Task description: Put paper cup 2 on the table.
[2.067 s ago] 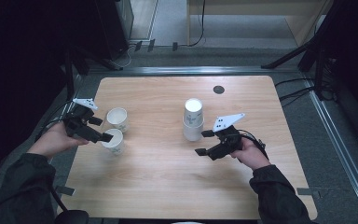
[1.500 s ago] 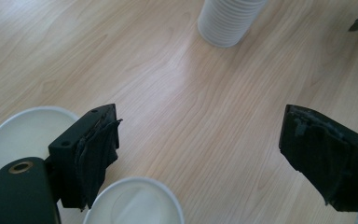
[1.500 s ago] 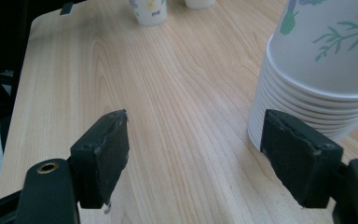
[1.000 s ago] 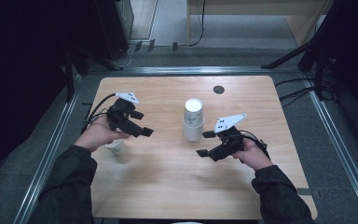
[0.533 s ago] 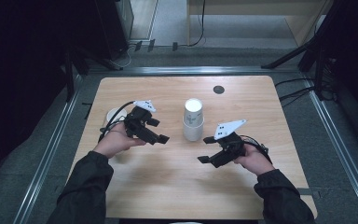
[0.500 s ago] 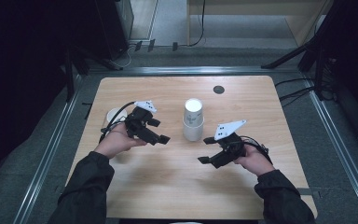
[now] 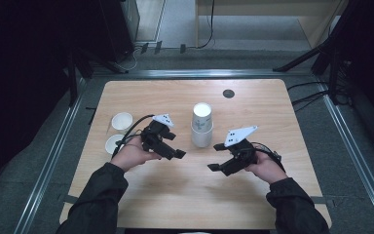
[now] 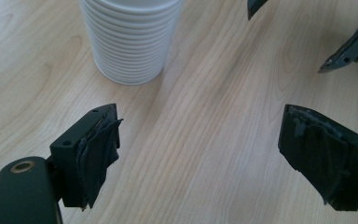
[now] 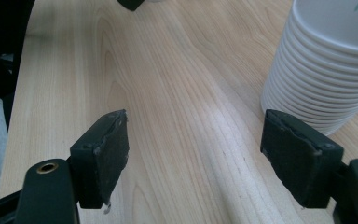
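Note:
An upside-down stack of white paper cups point(image 7: 201, 126) stands in the middle of the wooden table point(image 7: 253, 200). My left gripper point(image 7: 175, 146) hovers just left of the stack, open and empty; in the left gripper view the stack point(image 8: 130, 42) sits ahead and to the left of the jaws point(image 8: 200, 154). To the right of the stack and slightly nearer me is my right gripper point(image 7: 215, 157), open with nothing between its fingers. In the right gripper view the stack point(image 9: 331, 70) lies just beyond the right finger point(image 9: 298, 158).
Two single white cups stand upright near the table's left edge, one point(image 7: 122, 120) behind the other point(image 7: 114, 144), with the left gripper's cable running past them. A small dark round spot point(image 7: 228, 93) marks the far side of the table. Metal rails frame the table.
My left hand has travelled right from the two single cups to beside the stack and has sunk a little. The right hand has stayed nearly in place.

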